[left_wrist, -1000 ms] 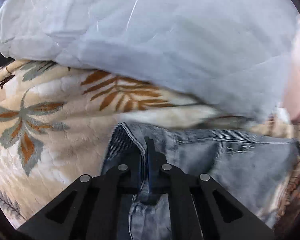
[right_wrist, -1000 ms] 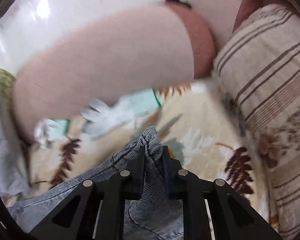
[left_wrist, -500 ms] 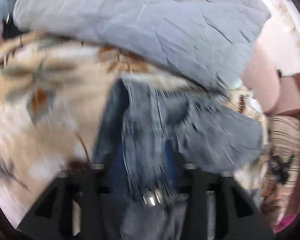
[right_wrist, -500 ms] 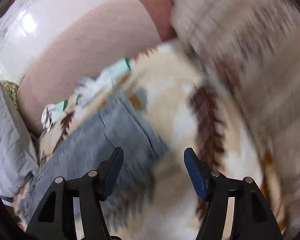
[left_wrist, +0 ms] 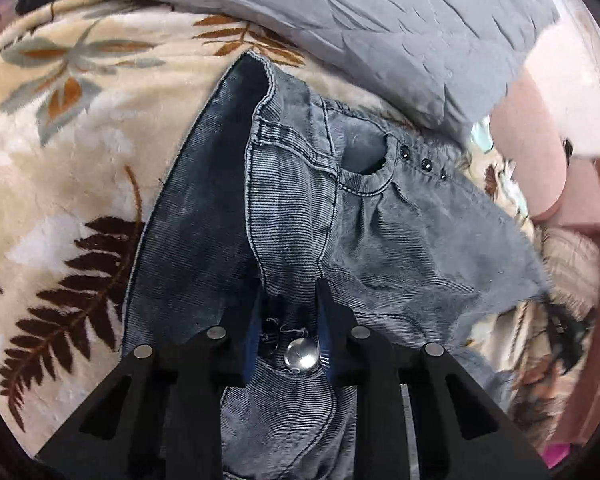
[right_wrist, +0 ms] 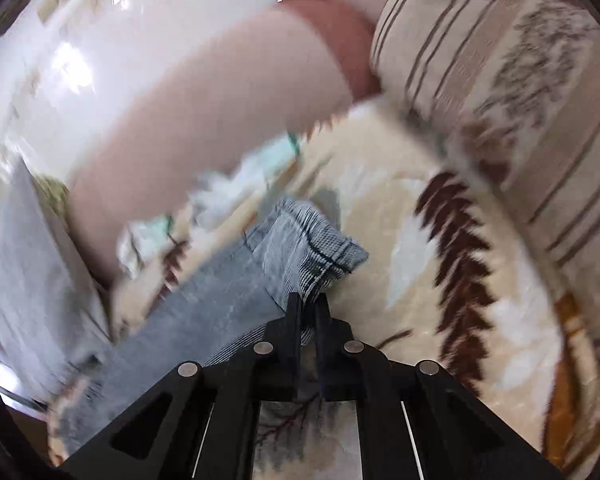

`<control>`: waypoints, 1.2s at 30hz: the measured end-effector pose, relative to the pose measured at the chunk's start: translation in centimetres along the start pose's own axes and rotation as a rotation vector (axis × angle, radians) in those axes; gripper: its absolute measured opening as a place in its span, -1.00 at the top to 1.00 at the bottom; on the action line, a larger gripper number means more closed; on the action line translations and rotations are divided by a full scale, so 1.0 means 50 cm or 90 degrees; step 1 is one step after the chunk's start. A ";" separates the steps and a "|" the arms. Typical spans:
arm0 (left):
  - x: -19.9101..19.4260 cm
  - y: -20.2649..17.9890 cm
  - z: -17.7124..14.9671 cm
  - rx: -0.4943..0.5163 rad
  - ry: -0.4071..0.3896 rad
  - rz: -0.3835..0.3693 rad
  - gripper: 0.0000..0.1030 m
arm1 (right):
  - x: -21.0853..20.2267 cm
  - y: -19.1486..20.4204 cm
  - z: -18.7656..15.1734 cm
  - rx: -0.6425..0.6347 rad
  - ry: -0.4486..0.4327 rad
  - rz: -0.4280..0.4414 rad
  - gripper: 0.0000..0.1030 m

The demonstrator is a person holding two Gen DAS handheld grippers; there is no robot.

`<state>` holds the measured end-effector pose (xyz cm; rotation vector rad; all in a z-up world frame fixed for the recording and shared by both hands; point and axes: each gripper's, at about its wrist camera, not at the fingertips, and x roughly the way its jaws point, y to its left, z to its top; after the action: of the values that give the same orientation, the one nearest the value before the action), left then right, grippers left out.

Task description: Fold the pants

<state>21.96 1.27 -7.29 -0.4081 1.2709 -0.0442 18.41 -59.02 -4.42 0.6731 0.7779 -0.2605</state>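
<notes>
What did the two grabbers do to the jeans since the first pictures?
Both let go and grabbed again. The left gripper shifted from the waistband's corner to the fly by the metal button; its fingers are closing with denim between them. The right gripper opened, then shut on the jeans' leg cuff. The jeans stayed on the leaf-print blanket.

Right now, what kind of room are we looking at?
Probably a bedroom: grey-blue denim pants lie on a plush cream blanket with brown fern leaves, beside a grey pillow and a beige striped cushion.
</notes>
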 end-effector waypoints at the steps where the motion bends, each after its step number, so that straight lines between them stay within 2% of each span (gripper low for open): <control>1: 0.012 0.000 -0.002 0.004 0.006 0.013 0.56 | -0.004 -0.012 -0.003 0.005 0.003 -0.006 0.90; 3: 0.034 0.006 -0.002 -0.001 0.009 0.028 0.55 | 0.026 -0.030 -0.021 -0.007 0.042 -0.053 0.89; 6: 0.033 0.022 0.002 -0.024 0.016 0.006 0.55 | 0.080 -0.062 -0.060 -0.002 0.094 -0.095 0.86; 8: 0.021 0.035 0.001 -0.032 0.028 -0.003 0.51 | 0.062 -0.060 -0.066 -0.012 0.071 -0.095 0.57; 9: 0.008 0.040 0.000 -0.026 0.031 -0.001 0.48 | 0.050 -0.057 -0.064 -0.012 0.074 -0.117 0.30; 11: -0.026 0.049 -0.003 -0.012 0.023 -0.004 0.48 | 0.020 -0.060 -0.056 -0.016 0.066 -0.115 0.23; 14: -0.097 0.065 0.011 -0.008 -0.033 -0.009 0.47 | -0.047 -0.065 -0.019 -0.024 0.015 -0.090 0.16; 16: -0.114 0.059 0.051 -0.011 -0.051 0.000 0.24 | -0.062 -0.054 0.010 -0.028 0.003 -0.070 -0.17; 17: -0.107 0.054 0.070 -0.014 -0.048 -0.003 -0.09 | -0.057 -0.046 0.022 -0.031 0.003 -0.066 -0.22; 18: -0.095 0.047 0.094 -0.021 -0.038 -0.004 -0.27 | -0.047 -0.031 0.036 -0.040 0.012 -0.058 -0.27; 23: -0.020 0.014 0.178 -0.022 0.047 0.021 -0.27 | 0.048 0.047 0.069 -0.102 0.054 -0.070 -0.34; 26: -0.024 0.013 0.218 -0.026 0.026 0.022 -0.28 | 0.119 0.080 0.091 -0.138 0.069 -0.116 -0.34; 28: -0.027 0.026 0.247 -0.032 0.017 0.027 -0.28 | 0.159 0.084 0.103 -0.143 0.083 -0.125 -0.35; 32: 0.004 0.058 0.287 -0.061 0.043 0.046 -0.28 | 0.215 0.089 0.114 -0.139 0.099 -0.112 -0.39; 34: 0.022 0.068 0.291 -0.078 0.057 0.030 -0.28 | 0.235 0.095 0.110 -0.148 0.104 -0.113 -0.49; 36: 0.045 0.064 0.287 -0.075 0.071 0.006 -0.30 | 0.259 0.101 0.103 -0.158 0.120 -0.116 -0.49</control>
<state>35.44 7.59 -7.01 -0.5068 1.3889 0.0162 32.56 -58.17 -8.74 0.3952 1.0363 -0.2628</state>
